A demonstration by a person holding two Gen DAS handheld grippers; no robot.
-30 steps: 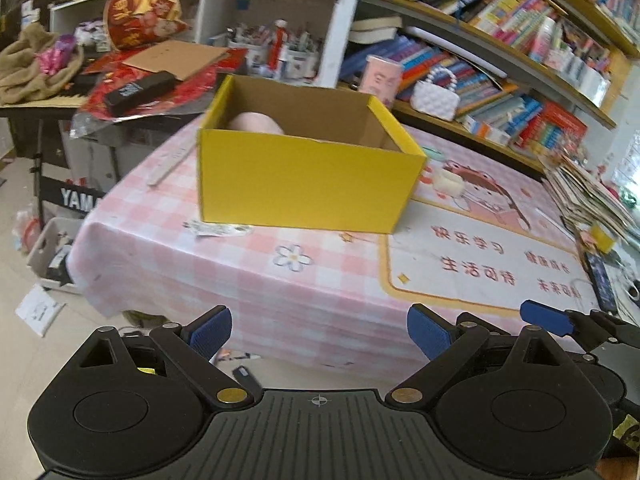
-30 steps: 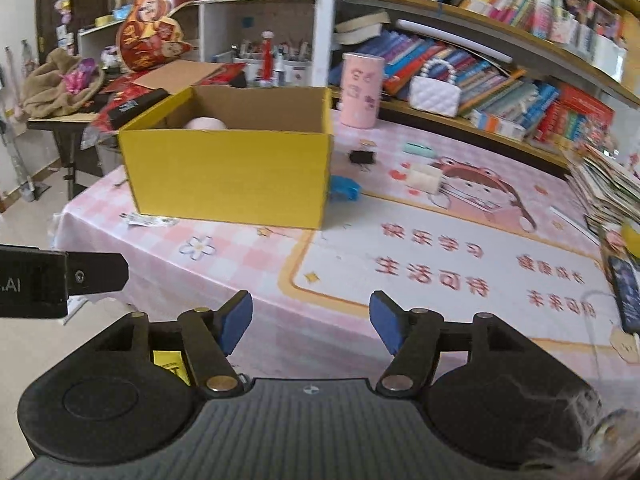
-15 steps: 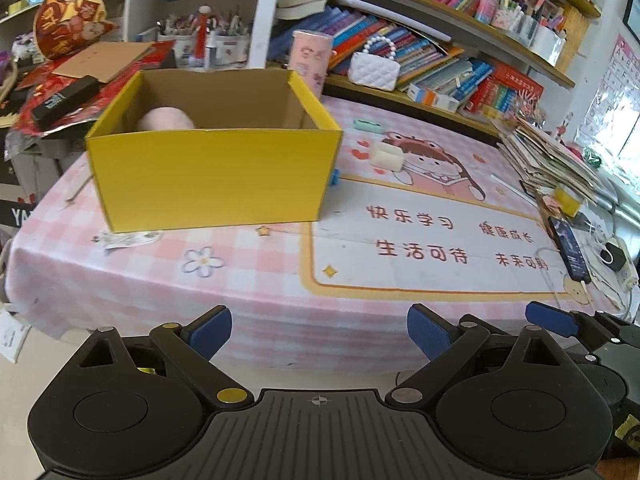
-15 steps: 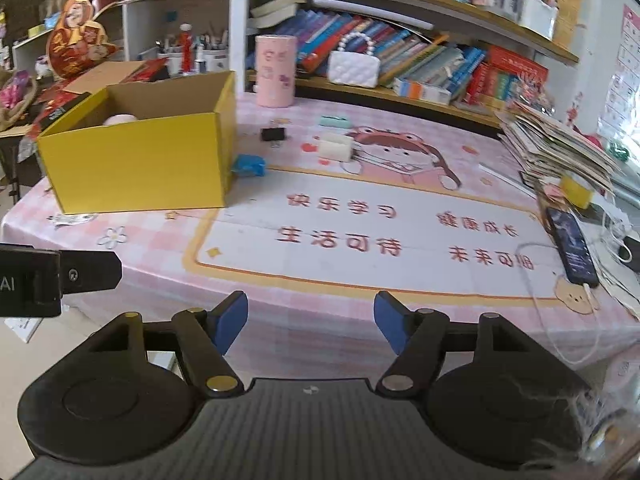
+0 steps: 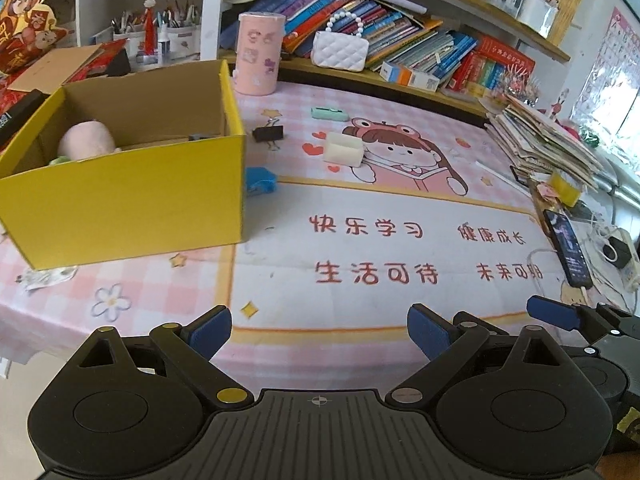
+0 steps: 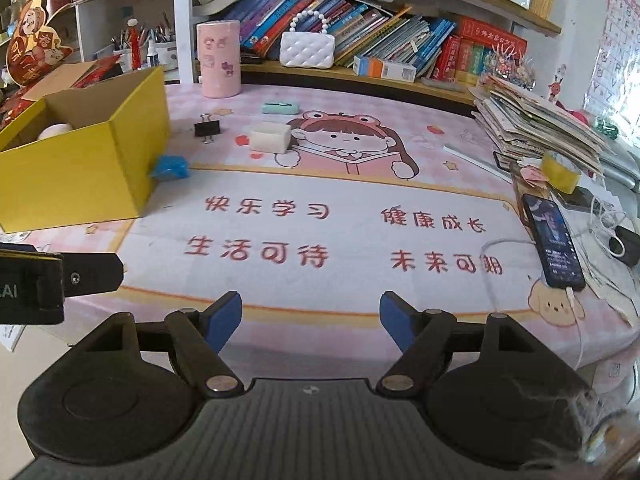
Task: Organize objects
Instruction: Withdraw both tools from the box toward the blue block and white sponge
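Observation:
A yellow cardboard box [image 5: 120,200] stands at the table's left, with a pink plush toy [image 5: 86,140] inside; the box also shows in the right wrist view [image 6: 80,160]. Beside it lie a blue crumpled object [image 5: 260,180], a black binder clip [image 5: 268,134], a white small box [image 5: 344,154] and a mint green case [image 5: 329,113]. A pink cylinder [image 5: 259,54] stands behind. My left gripper [image 5: 319,332] is open and empty at the table's front edge. My right gripper [image 6: 311,316] is open and empty there too, to the right.
A phone [image 6: 554,240] with cables lies at the right edge, near a yellow tape roll [image 6: 560,172] and a stack of papers [image 6: 536,124]. A white purse [image 6: 307,50] and books fill the shelf behind. A crumpled wrapper [image 5: 46,278] lies before the box.
Both grippers have swung right and moved closer over the table. The box has shifted to the left of both views. Both stay open.

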